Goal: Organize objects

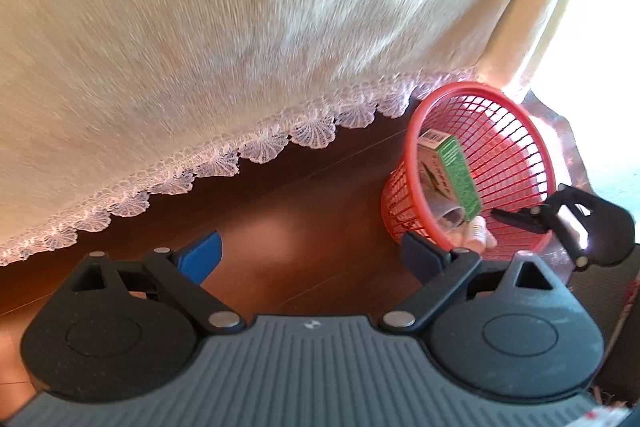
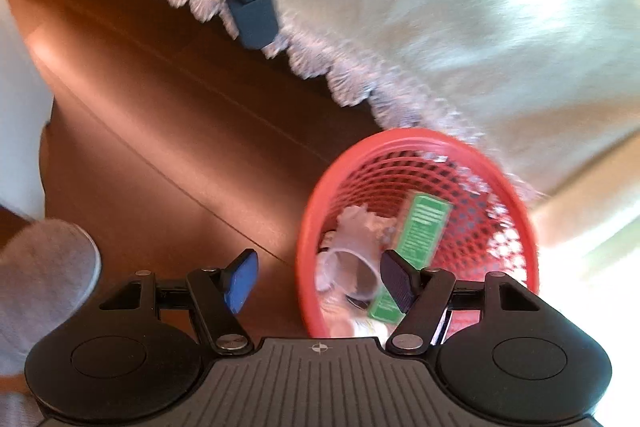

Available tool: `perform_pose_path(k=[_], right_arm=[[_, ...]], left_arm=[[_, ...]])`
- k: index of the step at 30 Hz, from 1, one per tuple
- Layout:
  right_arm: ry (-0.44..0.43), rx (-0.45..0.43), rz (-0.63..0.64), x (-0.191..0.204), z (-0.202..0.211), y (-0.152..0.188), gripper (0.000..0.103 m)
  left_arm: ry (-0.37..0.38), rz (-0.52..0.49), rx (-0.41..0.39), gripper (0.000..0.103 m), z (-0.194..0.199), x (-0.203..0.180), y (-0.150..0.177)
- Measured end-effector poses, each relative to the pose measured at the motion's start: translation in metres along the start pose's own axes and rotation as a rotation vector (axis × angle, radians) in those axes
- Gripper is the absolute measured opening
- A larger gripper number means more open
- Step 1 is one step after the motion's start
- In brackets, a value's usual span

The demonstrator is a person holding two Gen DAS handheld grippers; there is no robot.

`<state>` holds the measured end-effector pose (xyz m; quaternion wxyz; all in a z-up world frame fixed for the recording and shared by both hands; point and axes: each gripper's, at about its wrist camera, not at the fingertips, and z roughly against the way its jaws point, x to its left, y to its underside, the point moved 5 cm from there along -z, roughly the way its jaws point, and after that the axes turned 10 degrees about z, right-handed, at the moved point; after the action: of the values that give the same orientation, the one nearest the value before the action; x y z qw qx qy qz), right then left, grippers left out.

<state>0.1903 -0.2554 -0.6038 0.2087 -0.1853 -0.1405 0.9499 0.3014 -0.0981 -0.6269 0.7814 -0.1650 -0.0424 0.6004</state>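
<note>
Both grippers hang spread and holding nothing, the right gripper (image 2: pixel 318 281) above a red basket (image 2: pixel 524 227) on the floor where a green box (image 2: pixel 422 227) lies, the left gripper (image 1: pixel 316 253) nearer left, suggesting drop-off done; fetch another item next.

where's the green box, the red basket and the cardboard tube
green box (image 1: pixel 460 175), left wrist view, on its green printed side
red basket (image 1: pixel 416 131), left wrist view, on the left of its rim
cardboard tube (image 2: pixel 352 269), right wrist view, on its round open end
</note>
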Motion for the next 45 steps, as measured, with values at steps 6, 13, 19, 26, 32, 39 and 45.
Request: perform_pose_path(k=[6,13,19,26,32,39,45], right_arm=[[0.022,0.039,-0.237,-0.036,0.076,-0.013,0.065],[0.038,0.078,-0.53,-0.078,0.189,-0.029,0.065],[0.059,0.09,-0.658,-0.107,0.276,-0.06,0.065],[0.098,0.064,-0.717,-0.132,0.372,-0.087,0.065],[0.13,0.028,-0.766,-0.136,0.433,-0.101,0.065],[0.2,0.026,-0.849,-0.122,0.485,-0.117,0.065],[0.253,0.019,-0.898,-0.104,0.528,-0.134,0.065]], left_arm=[[0.003,0.009,-0.018,0.095,0.059,-0.009,-0.012],[0.0,0.026,-0.041,0.098,0.156,-0.025,-0.029],[-0.001,0.045,-0.077,0.101,0.248,-0.043,-0.036],[-0.01,0.059,-0.125,0.101,0.344,-0.057,-0.038],[0.009,0.037,-0.164,0.101,0.406,-0.062,-0.041],[0.069,-0.053,-0.214,0.101,0.458,-0.058,-0.039],[0.097,-0.061,-0.182,0.101,0.49,-0.039,-0.032]])
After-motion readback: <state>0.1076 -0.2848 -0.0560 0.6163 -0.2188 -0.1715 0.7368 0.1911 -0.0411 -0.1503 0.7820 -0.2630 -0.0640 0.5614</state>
